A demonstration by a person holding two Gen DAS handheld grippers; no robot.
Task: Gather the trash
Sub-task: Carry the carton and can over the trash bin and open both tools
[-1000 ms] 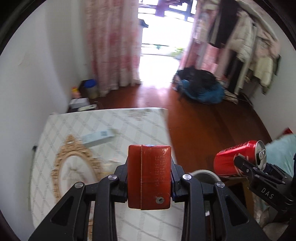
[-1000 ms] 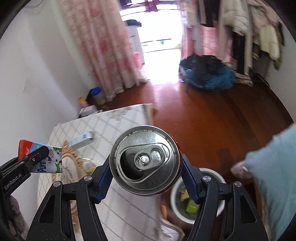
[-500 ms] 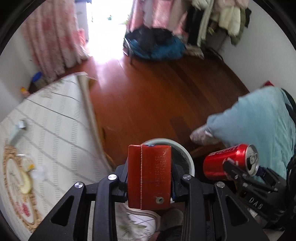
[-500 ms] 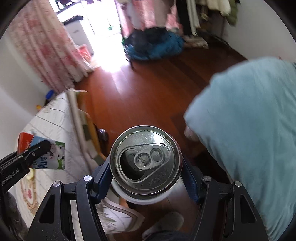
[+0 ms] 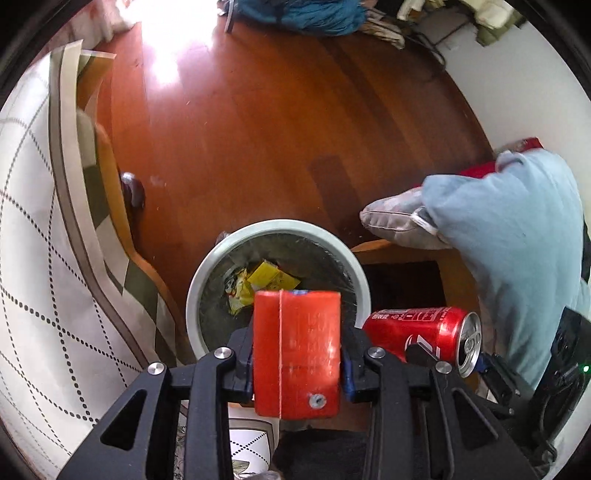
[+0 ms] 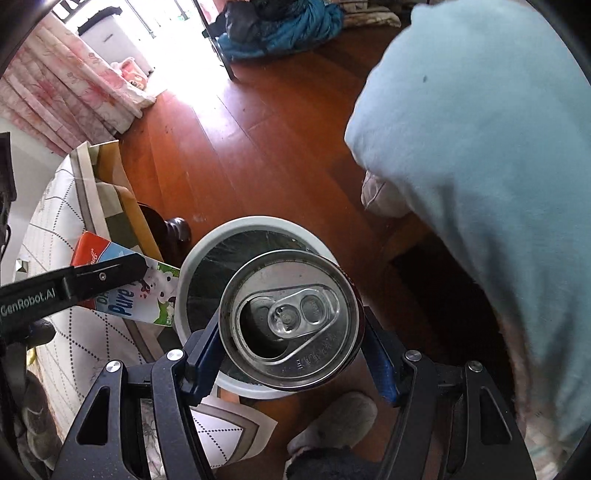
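Can [image 6: 290, 319] hides bin [image 6: 207, 243] interior, carton [image 5: 297, 354] blocks left claw [image 5: 297, 363] view

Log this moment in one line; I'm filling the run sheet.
left hand-held gripper: shut on milk carton | right hand-held gripper: shut on soda can | both above trash bin | nothing released yet

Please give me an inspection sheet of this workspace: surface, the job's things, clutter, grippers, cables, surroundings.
Surface: table with checked tablecloth at left; wooden floor.
Job's things: milk carton and red soda can, both held over or beside the trash bin, which already contains yellow wrappers.
Clutter: blue bundle on the floor.
Grippers: left gripper shut on the carton; right gripper shut on the can.
Cables: nothing seen clearly.
Surroundings: pink curtain, person's light blue clothing, slipper.
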